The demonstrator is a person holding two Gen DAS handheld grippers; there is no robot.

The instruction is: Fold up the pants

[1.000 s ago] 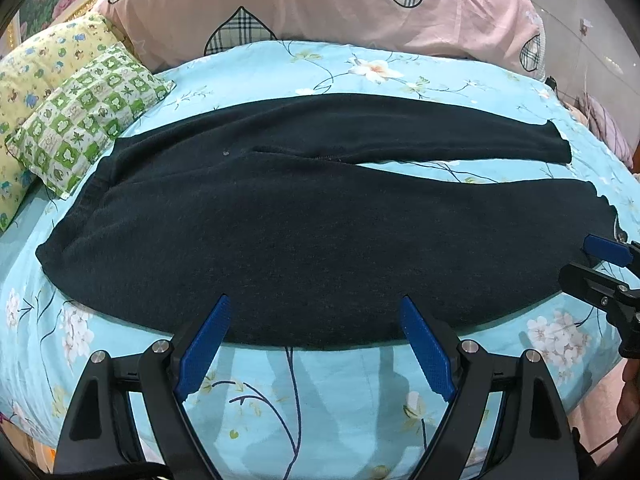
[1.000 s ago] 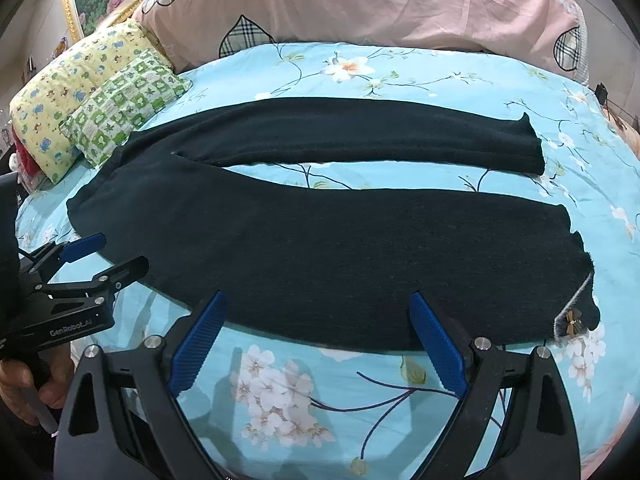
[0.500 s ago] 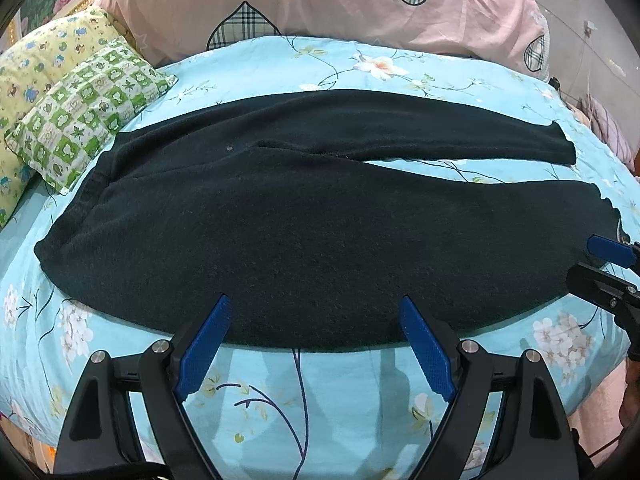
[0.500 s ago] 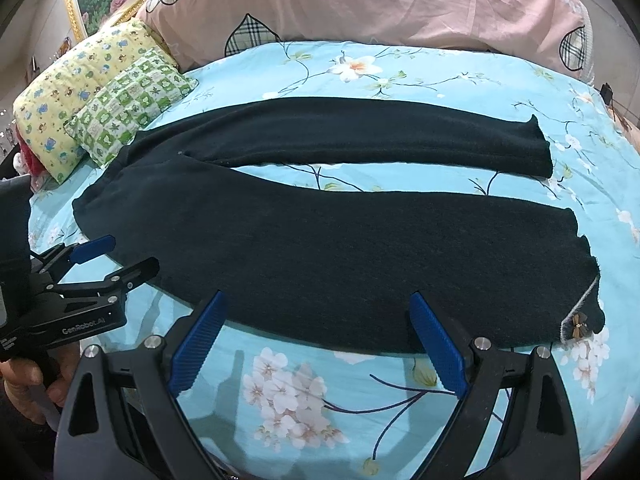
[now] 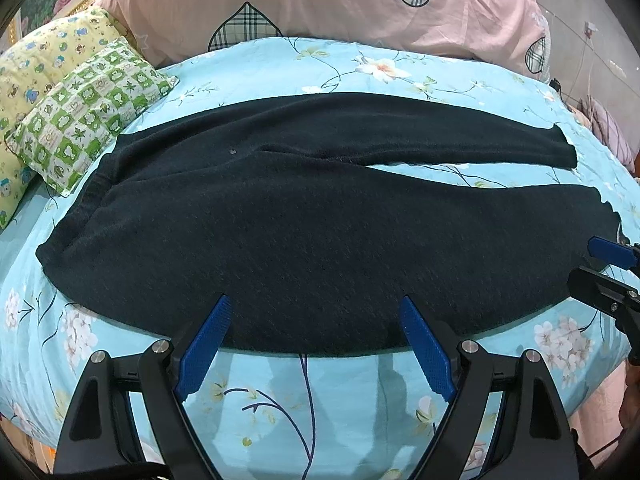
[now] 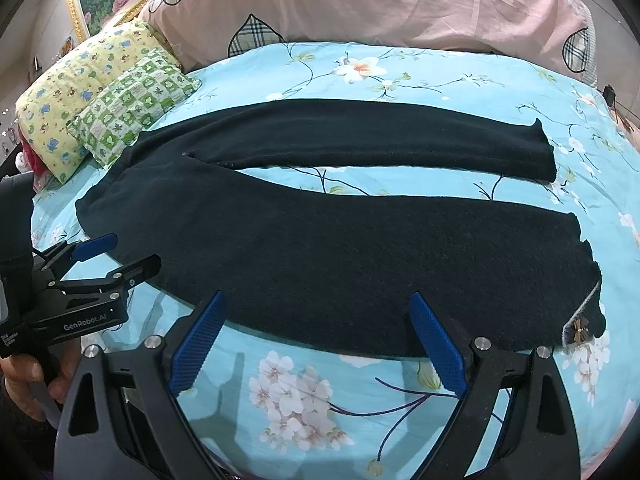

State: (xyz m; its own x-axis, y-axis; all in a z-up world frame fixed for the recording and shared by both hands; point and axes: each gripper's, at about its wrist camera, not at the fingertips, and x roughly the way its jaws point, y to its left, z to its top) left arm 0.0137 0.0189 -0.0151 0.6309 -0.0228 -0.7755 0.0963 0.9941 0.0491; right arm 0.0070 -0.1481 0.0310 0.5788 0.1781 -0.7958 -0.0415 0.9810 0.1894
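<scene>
Turquoise floral bedding covers the bed, which fills nearly all of both wrist views. Beyond the pants, a long pink pillow with plaid hearts runs along the far edge of the bed. Past the waist end of the pants, a yellow pillow and a green checked pillow lie against each other.

Dark pants lie flat and unfolded on the bed, their long axis running side to side across the views. The waistband points toward the green checked pillow, and the two legs stretch the opposite way, split by a narrow wedge of bedding that widens toward the cuffs. The farther leg is slimmer in view; the nearer leg carries a small metal ornament at its cuff corner.

The left gripper hovers just over the near edge of the pants, close to the waist half, its blue fingers spread wide and holding nothing. A hand grips its handle beside the waist end. The right gripper hangs over the near edge of the nearer leg toward the cuff, fingers likewise wide apart and empty.
</scene>
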